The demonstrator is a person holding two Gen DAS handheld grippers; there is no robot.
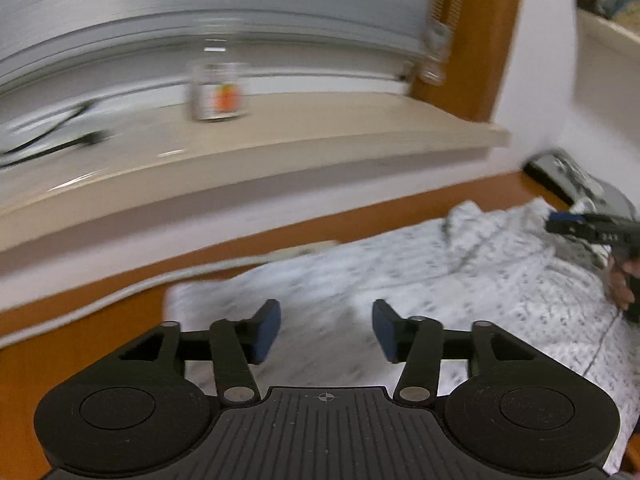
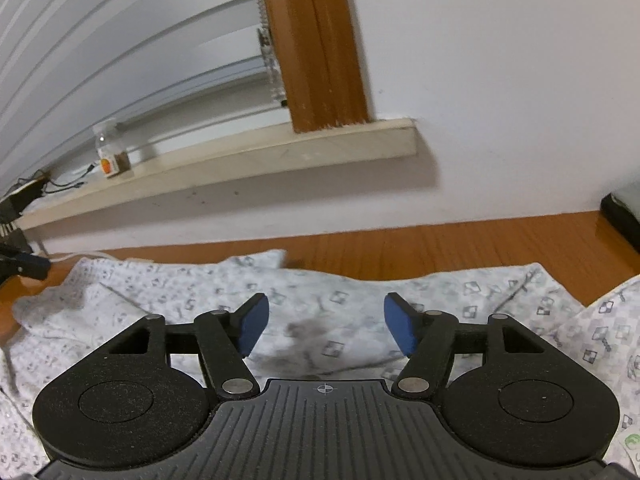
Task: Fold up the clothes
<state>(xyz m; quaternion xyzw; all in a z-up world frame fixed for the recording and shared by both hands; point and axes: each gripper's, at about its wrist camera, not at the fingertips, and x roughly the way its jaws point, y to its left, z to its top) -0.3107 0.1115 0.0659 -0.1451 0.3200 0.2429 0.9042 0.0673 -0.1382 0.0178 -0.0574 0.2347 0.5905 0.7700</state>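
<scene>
A white patterned shirt (image 2: 320,308) lies spread on the wooden floor (image 2: 440,248) under the window sill (image 2: 280,152). The left gripper (image 1: 326,330) and right gripper (image 2: 326,328) are both wide open above it, holding nothing.

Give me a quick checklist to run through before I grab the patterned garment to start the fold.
1. Left gripper open and empty: ok.
2. Right gripper open and empty: ok.
3. Patterned garment spread on the wooden floor: ok, though rumpled at the left.
4. Both grippers above the cloth: ok; neither has closed on it.
5. Jar up on the sill, clear of the cloth: ok.
6. Garment's edges and sleeves all located: cannot tell, near part hidden by the grippers.
</scene>
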